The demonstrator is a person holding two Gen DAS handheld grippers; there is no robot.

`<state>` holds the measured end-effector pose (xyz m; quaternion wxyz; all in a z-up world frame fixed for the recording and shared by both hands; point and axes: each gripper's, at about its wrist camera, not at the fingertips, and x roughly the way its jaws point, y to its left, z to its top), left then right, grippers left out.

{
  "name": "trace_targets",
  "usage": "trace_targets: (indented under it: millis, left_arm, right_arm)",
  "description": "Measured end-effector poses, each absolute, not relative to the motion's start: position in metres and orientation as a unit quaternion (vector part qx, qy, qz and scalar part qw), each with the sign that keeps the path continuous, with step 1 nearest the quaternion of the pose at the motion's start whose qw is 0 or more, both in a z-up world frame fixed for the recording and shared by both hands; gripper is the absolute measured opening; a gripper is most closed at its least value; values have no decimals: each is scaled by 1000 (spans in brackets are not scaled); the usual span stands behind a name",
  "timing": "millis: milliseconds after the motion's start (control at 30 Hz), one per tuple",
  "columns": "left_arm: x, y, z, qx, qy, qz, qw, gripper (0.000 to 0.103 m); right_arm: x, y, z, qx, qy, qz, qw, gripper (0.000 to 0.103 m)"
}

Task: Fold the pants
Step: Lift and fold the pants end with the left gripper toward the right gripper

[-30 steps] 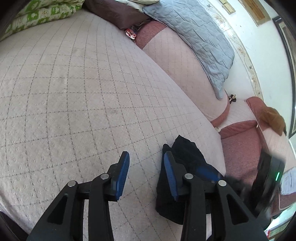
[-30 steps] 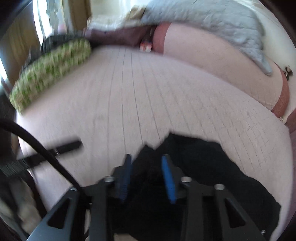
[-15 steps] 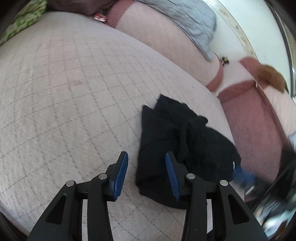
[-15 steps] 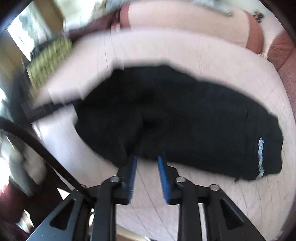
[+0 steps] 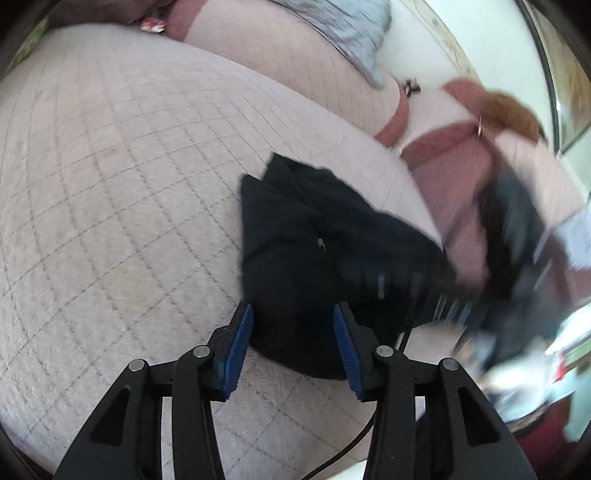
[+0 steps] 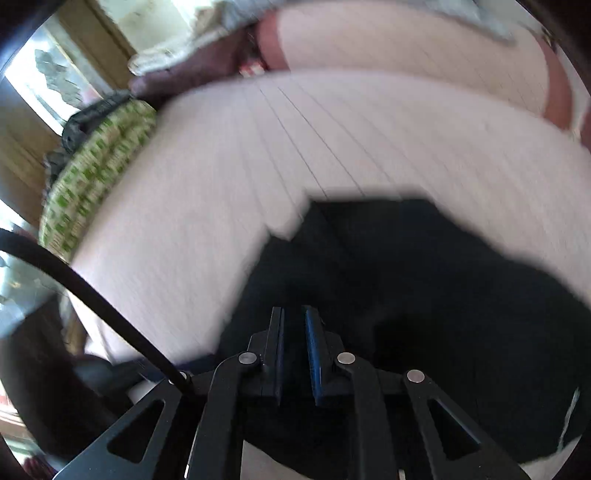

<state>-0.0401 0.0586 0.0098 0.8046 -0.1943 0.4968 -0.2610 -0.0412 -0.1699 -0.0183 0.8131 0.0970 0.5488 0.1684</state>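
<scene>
Black pants point(image 5: 314, 240) lie crumpled on a pale quilted bed cover point(image 5: 110, 166), near its right edge. My left gripper point(image 5: 293, 325) is open, its blue pads on either side of the near edge of the pants, just above the cloth. In the right wrist view the pants point(image 6: 424, 277) fill the lower half, blurred. My right gripper point(image 6: 294, 325) has its jaws nearly together over the black cloth; whether cloth is pinched between them I cannot tell. The right gripper shows as a dark blur in the left wrist view point(image 5: 517, 258).
A green patterned pillow point(image 6: 96, 177) lies at the bed's left edge. A grey quilt point(image 5: 351, 33) is draped over a pink sofa back point(image 5: 295, 66) behind the bed. A brown cloth point(image 5: 509, 110) sits on pink cushions at the right. A black cable point(image 6: 92, 295) runs beside the right gripper.
My left gripper has moved right and closer until its open jaws straddle the near edge of the pants. My right gripper has narrowed its jaws and dropped low onto the pants.
</scene>
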Motion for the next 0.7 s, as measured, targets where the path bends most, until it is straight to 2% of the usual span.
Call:
trace_targets:
  millis: [100,200,300,367,400,533,633,700]
  left_arm:
    - [-35,81,8,-233,494,-234,805,43]
    - [-32,77,1,-228,503,-216,805,43]
    - [-33,54,2,-196,506,-218,811,43]
    - [-38,37,0,-171,510,-230,811,43]
    - [-41,28,-1,-160,511,-230,813,43]
    - [-49,17,2,-119,498,-226,829,24]
    - [-46,23,0,-143,503,-226,822,20]
    - [-45,24,0,-149,505,-224,820,19]
  right_arm:
    - [-72,-188,-34,119,545,189,808,9]
    - [-84,-186,-17,65,549,183,813,12]
    - [-76,-182,22,25,499,183,847,33]
    - [-62,-173,38,26,472,205,857,66]
    - [-55,-166,43,22,463,218,859,69]
    - [-5,-115,33,4,492,268,828,69]
    - [21,-89,7,-29,530,267,805,68]
    - [38,-70,-16,-65,557,252,789,56]
